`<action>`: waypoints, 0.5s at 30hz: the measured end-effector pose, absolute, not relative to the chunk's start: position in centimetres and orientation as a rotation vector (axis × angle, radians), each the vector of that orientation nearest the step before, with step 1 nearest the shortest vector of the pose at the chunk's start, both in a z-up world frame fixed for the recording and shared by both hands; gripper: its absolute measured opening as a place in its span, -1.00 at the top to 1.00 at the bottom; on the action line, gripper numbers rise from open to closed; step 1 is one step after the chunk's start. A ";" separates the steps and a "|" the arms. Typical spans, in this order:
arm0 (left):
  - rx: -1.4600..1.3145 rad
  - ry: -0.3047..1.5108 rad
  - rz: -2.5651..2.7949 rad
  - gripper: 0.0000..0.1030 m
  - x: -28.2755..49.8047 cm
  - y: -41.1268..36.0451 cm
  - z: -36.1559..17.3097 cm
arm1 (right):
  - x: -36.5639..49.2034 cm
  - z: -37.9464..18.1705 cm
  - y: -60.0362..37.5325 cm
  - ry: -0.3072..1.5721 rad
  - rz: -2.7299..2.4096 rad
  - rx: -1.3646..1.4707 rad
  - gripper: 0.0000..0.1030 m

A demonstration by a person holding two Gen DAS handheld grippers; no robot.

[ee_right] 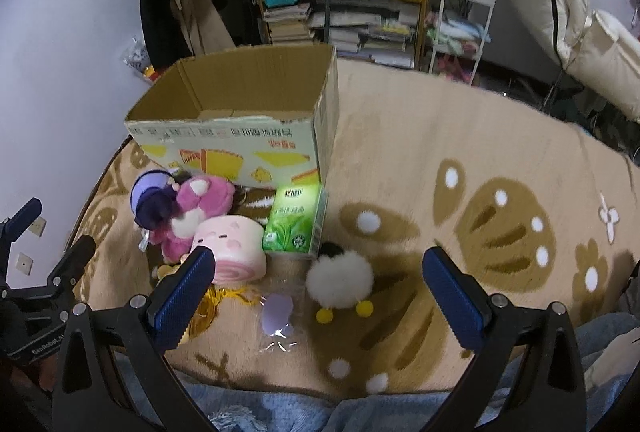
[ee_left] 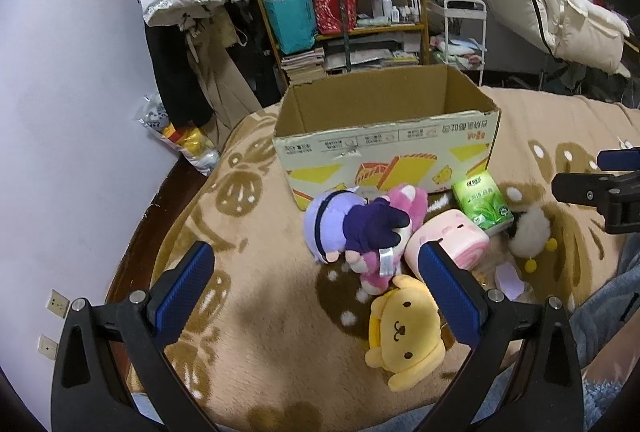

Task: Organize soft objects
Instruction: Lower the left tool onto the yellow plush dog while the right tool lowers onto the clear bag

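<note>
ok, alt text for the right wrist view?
An open right gripper hovers over a white fluffy toy on a tan blanket. Behind it lie a green tissue pack, pink plush toys and an open cardboard box.

The floor of the cardboard box [ee_left: 384, 119] is hidden behind its near wall in both views, so its contents cannot be told. In the left wrist view the pink roll-shaped plush [ee_left: 452, 236] is partly covered by a blue finger pad [ee_left: 448, 292], which also hides an edge of the yellow dog plush [ee_left: 400, 332]. In the right wrist view that yellow plush [ee_right: 168, 270] shows only as a sliver behind the left pad [ee_right: 180, 300]. The purple-haired doll [ee_left: 340, 224] lies over the pink bear plush [ee_left: 396, 216], hiding much of it. The right gripper [ee_left: 600, 191] is cut off by the picture's edge. The print on the green tissue pack [ee_right: 296, 220] is too small to read.
</note>
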State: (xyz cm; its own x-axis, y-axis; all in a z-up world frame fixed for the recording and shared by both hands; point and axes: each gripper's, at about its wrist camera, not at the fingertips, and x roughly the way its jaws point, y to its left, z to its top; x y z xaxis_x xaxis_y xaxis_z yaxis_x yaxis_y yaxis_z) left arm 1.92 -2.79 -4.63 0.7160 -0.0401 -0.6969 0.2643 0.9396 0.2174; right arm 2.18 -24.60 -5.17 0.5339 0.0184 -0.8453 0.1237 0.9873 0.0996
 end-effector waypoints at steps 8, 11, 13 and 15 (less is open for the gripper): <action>0.335 0.836 -0.195 -0.95 2.7 -3.8 -6.4 | 3.0 -7.2 -24.3 1.124 -0.034 0.181 -1.00; 0.331 0.871 -0.211 -0.95 3.2 -4.1 -7.2 | 3.5 -8.5 -24.2 1.194 -0.041 0.178 -1.00; 0.332 0.901 -0.220 -0.95 3.5 -4.4 -7.9 | 3.7 -9.1 -24.3 1.228 -0.039 0.188 -1.00; 0.336 0.928 -0.225 -0.95 3.8 -4.6 -8.5 | 3.9 -9.9 -24.4 1.265 -0.030 0.217 -1.00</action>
